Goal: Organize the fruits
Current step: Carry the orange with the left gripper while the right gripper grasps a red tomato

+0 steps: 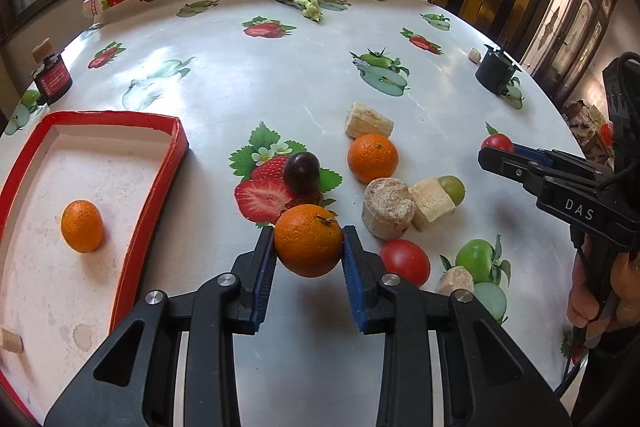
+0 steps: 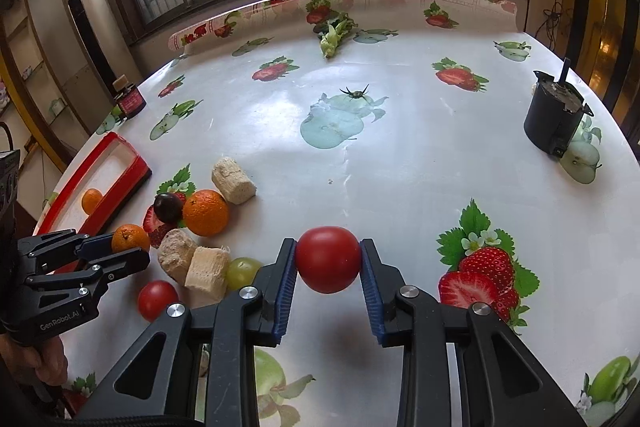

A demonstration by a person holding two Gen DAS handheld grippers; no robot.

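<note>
My left gripper (image 1: 309, 241) is shut on an orange (image 1: 309, 241) and holds it above the table, right of the red tray (image 1: 176, 147). One orange (image 1: 81, 225) lies in the tray. My right gripper (image 2: 328, 259) is shut on a red tomato (image 2: 328, 259) held above the table. On the table lie another orange (image 1: 373, 157), a dark plum (image 1: 302, 172), a green grape (image 1: 454, 188) and a second tomato (image 1: 405, 261). The right gripper also shows in the left wrist view (image 1: 494, 151), and the left gripper in the right wrist view (image 2: 128, 241).
Several beige cork-like chunks (image 1: 387, 207) lie among the fruit. A black pot (image 2: 554, 121) stands at the right, a dark jar (image 1: 52, 79) at the far left, and a leafy green (image 1: 306, 1) at the back. The table edge curves close on the right.
</note>
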